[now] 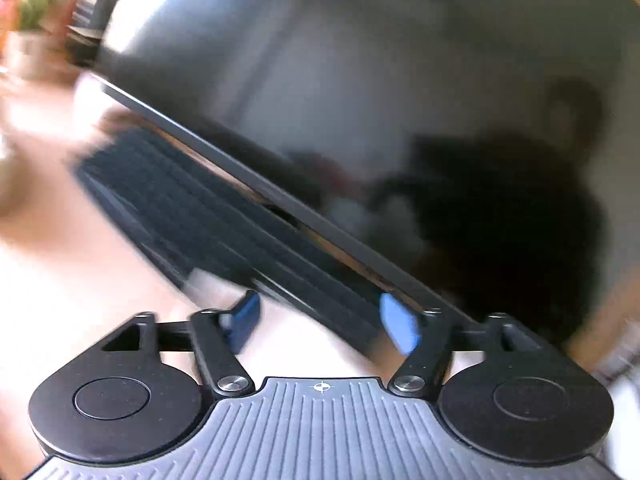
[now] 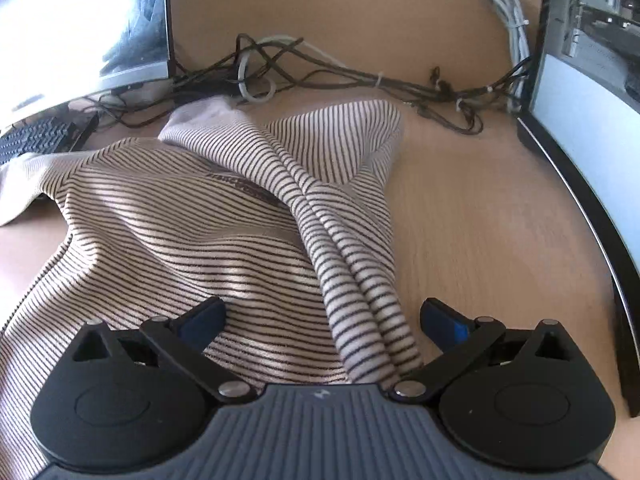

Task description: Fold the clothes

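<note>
Striped shirt [image 2: 168, 216] lies rumpled on desk [image 2: 480, 208], sleeve ridge at 6 o'clock | right gripper [image 2: 322, 322] wide, straddling sleeve | left gripper [image 1: 320, 322] wide, empty, blurred near keyboard [image 1: 192, 208] | risk: cables [image 2: 320, 76] at 12 o'clock could snag cloth.

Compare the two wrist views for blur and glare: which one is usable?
Left wrist: heavy motion blur smears the monitor and keyboard; only the left gripper body reads sharp. Right wrist: sharp on the striped shirt and cables, with blown-out glare on the left monitor and sun patches on the fabric.
</note>
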Demonstrator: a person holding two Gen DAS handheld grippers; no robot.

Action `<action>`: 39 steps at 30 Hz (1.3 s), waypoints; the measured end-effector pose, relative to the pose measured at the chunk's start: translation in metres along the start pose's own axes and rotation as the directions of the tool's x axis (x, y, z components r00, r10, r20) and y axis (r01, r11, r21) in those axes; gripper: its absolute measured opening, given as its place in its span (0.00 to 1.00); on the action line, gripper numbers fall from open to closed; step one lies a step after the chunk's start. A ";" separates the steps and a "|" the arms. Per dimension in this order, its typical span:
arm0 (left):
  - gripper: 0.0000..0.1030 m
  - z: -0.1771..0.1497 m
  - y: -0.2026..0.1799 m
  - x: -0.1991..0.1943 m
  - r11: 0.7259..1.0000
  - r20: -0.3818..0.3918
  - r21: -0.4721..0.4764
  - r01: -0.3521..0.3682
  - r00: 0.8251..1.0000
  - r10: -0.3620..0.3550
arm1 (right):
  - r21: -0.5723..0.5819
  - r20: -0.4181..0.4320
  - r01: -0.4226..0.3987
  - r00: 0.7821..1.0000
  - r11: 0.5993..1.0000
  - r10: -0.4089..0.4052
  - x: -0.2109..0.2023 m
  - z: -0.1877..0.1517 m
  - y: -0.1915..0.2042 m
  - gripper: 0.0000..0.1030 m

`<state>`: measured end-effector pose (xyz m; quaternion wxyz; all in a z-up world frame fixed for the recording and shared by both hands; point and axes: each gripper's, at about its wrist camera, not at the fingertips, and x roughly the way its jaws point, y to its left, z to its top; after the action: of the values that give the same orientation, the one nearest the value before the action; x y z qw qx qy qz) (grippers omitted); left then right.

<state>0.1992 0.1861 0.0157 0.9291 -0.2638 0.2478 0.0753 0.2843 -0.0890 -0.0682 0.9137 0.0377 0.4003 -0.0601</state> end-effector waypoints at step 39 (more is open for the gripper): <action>1.00 -0.130 -0.069 0.032 0.928 -0.217 0.238 0.285 0.947 -0.235 | 0.072 -0.040 -0.455 0.888 0.888 0.458 0.130 0.154 0.034 0.20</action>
<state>0.1913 0.0595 -0.0647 0.9308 -0.1729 0.3034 -0.1079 0.4883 -0.0836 -0.0591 0.8892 0.1599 0.4033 0.1453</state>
